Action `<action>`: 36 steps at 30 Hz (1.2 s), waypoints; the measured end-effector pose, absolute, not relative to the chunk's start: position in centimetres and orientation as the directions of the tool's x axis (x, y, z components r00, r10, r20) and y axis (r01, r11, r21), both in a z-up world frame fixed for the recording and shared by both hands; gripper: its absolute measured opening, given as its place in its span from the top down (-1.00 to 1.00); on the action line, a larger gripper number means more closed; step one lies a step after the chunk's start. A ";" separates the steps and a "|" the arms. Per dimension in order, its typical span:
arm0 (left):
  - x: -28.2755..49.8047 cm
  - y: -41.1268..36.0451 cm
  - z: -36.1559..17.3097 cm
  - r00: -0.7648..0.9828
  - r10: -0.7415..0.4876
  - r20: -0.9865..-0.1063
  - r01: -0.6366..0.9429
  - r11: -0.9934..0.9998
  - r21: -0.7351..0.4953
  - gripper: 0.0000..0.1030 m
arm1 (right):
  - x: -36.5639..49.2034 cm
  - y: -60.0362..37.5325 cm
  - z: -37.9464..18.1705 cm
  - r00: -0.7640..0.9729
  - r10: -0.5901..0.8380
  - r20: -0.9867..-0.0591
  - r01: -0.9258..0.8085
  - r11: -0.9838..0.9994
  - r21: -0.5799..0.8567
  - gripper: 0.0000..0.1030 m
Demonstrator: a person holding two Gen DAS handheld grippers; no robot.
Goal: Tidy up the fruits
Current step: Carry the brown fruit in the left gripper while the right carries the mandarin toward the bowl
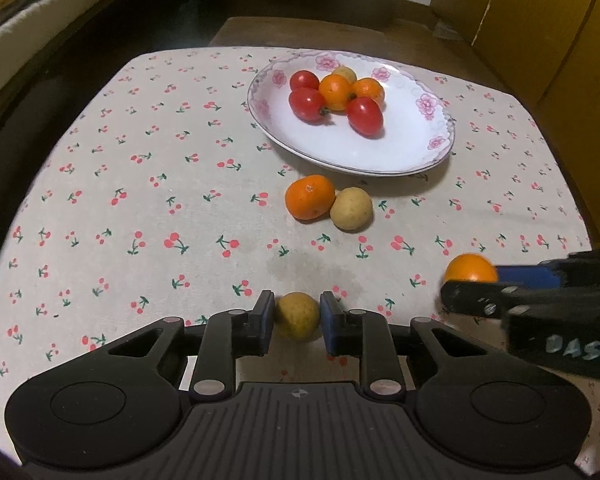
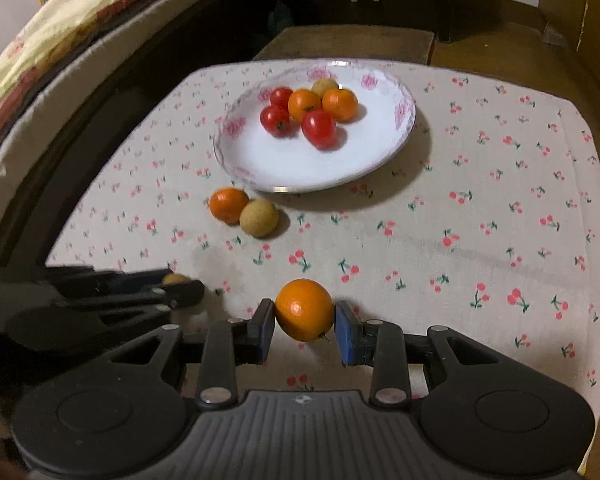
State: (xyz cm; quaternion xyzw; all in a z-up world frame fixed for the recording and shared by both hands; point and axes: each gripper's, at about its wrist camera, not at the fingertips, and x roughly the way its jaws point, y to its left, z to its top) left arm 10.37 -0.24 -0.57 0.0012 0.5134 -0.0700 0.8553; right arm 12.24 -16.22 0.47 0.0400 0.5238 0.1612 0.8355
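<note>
While both fruits are hanging near the table's front edge, the left hand-held gripper (image 1: 297, 322) is pinching a small round yellowish-tan fruit (image 1: 297, 315) and the right hand-held gripper (image 2: 305, 326) a round orange citrus (image 2: 304, 309); carrying them level and releasing low over the flower-rimmed white plate's (image 1: 400, 156) bare part should prevent rolling.

You see two warm, dim indoor views lit from above. The cloth (image 1: 180, 200) is evenly lit, while the room behind falls into near-black. The plate (image 2: 292, 168) throws a soft shadow toward you and to its right, and its rim glints. Fisheye bending curves the cloth's edges, and the corners go dark. The right view looks slightly smeared and the left sharper.
</note>
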 end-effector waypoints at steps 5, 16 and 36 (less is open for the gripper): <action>10.2 -0.5 -0.9 0.451 -0.113 -0.885 0.129 0.990 -0.061 0.38 | 11.7 -15.7 -0.2 0.390 0.277 -0.878 -0.259 0.948 0.184 0.35; 10.4 -0.7 -1.2 0.451 -0.120 -0.884 0.140 0.988 -0.062 0.32 | 12.3 -15.4 -1.1 0.374 0.270 -0.887 -0.272 0.946 0.173 0.34; 10.8 -0.4 -1.2 0.446 -0.137 -0.884 0.116 0.989 -0.095 0.34 | 12.4 -15.0 -1.0 0.384 0.255 -0.887 -0.281 0.948 0.151 0.36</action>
